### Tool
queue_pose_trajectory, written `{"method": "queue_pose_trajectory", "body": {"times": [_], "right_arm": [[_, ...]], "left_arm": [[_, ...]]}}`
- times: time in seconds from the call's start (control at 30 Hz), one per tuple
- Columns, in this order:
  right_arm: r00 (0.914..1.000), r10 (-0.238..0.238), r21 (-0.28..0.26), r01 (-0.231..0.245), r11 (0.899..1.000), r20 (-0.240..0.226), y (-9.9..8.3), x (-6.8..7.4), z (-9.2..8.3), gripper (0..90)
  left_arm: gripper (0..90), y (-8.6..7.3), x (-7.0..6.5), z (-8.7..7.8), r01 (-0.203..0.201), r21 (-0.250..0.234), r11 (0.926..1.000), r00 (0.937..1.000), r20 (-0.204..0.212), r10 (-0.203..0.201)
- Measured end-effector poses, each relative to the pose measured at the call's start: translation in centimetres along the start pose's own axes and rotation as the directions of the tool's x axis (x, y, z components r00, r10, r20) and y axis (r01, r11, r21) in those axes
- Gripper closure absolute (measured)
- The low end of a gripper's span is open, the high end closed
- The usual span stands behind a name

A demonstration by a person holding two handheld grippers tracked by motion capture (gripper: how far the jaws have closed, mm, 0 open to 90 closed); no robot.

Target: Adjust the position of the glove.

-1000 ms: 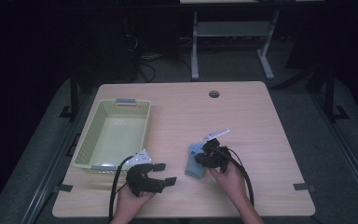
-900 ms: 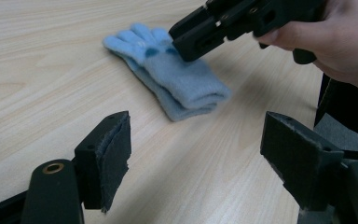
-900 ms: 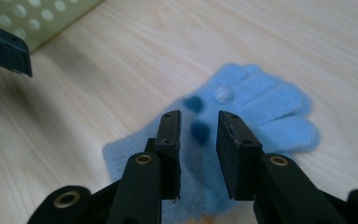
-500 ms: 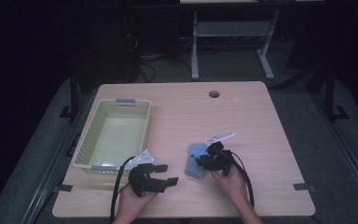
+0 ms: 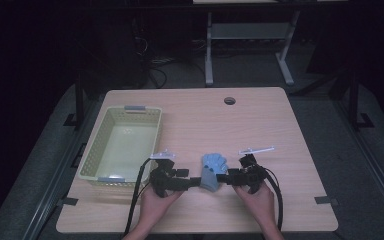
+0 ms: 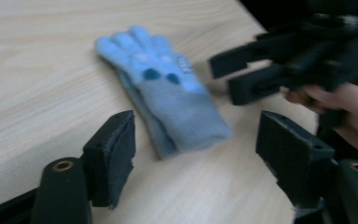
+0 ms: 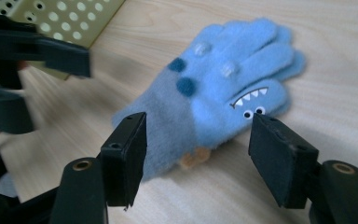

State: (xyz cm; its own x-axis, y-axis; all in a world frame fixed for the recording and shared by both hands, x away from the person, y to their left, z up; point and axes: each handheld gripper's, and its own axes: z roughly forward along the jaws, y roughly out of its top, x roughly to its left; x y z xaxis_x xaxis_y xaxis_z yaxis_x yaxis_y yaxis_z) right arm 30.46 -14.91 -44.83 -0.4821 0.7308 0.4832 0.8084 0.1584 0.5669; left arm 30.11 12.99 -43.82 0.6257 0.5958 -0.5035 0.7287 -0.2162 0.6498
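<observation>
Item: blue glove (image 5: 214, 167), lying flat on the table (image 5: 280, 130) near its front edge, between our two grippers and at 3 o'clock from the basket (image 5: 122, 145).

Long axis: in the high view it runs from the grey cuff at 6 o'clock to the fingertips at 12.

Left gripper (image 5: 196, 182): jaws apart, nothing between them, pointing toward 3 o'clock just short of the cuff.

Right gripper (image 5: 224, 177): jaws have just been opening and stand wide; pads off the glove, cuff lying just ahead of them.

Judgement: both sit close; the left seems aimed squarely at the cuff, crosswise to the glove's length.
</observation>
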Motion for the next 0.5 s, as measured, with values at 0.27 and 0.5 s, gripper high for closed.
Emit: {"method": "queue_pose_trajectory", "body": {"times": [0.27,0.5], "right_arm": [[0.9963,0.075,0.011,-0.075,0.997,-0.041,-0.7,-0.7,0.6,41.2],[0.9878,0.137,0.017,-0.136,0.991,-0.074,-1.1,-1.4,1.5,48.0]], "left_arm": [[35.2,1.0,1.3,2.4,0.125,0.066,0.99,0.9922,-0.005,-0.125],[41.8,1.4,1.9,3.6,0.16,0.095,0.9826,0.9872,-0.008,-0.159]]}}
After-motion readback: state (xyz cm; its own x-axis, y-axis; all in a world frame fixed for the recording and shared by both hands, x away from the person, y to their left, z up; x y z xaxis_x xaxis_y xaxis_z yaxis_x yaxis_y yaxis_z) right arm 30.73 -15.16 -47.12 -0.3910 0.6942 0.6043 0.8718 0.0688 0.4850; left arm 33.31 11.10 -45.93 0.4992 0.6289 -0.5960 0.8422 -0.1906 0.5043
